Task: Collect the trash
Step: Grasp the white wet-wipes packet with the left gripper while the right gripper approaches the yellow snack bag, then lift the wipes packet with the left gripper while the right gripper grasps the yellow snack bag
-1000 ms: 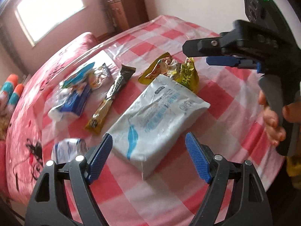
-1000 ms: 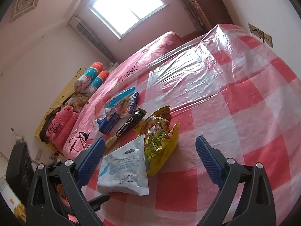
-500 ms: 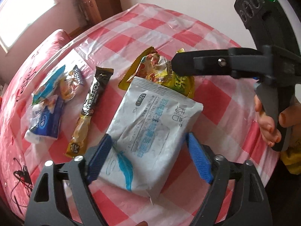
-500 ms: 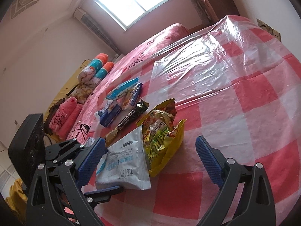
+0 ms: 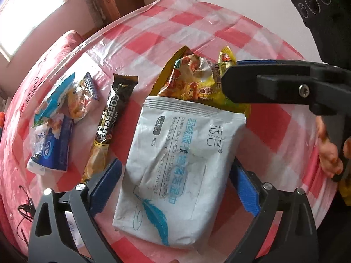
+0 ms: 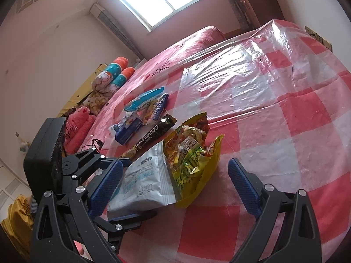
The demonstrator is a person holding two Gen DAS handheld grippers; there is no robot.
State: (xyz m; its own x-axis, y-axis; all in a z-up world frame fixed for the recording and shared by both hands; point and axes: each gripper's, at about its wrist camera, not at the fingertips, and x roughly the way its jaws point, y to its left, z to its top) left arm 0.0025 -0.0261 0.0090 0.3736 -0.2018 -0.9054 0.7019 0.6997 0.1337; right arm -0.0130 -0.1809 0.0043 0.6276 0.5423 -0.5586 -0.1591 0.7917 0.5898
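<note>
Since the earlier frames your left hand-held gripper [image 5: 175, 182] has come down and forward over the white wet-wipes pack [image 5: 175, 164], and its jaws have just been opening; they now stand spread, one blue pad on each side of the pack's long edges, with no pad seen pressing on it. Your right hand-held gripper [image 6: 173, 184] hovers spread and empty near the front edge of the tabletop [image 6: 285, 114], with the yellow snack bag [image 6: 193, 153] lying ahead between its fingers.

The wipes pack lies flat near the front edge of the checked, plastic-covered tabletop, its far end overlapping the snack bag. Toward the left edge lie a coffee-mix sachet [image 5: 114, 118], a blue-and-white wrapper [image 5: 52, 151] and a light-blue wrapper [image 5: 54, 98].

The step in hand looks to be the first pick of the collection: grasping the wipes pack. To do it well, lower until both pads flank the pack's sides just above the cloth, then close squarely across its width. The pack is likely soft and slippery, so squeeze at its thicker middle, not the flat seal. Keep the left pad clear of the coffee sachet just beside it, and lift straight up so the snack bag beneath the far end is not dragged along.
</note>
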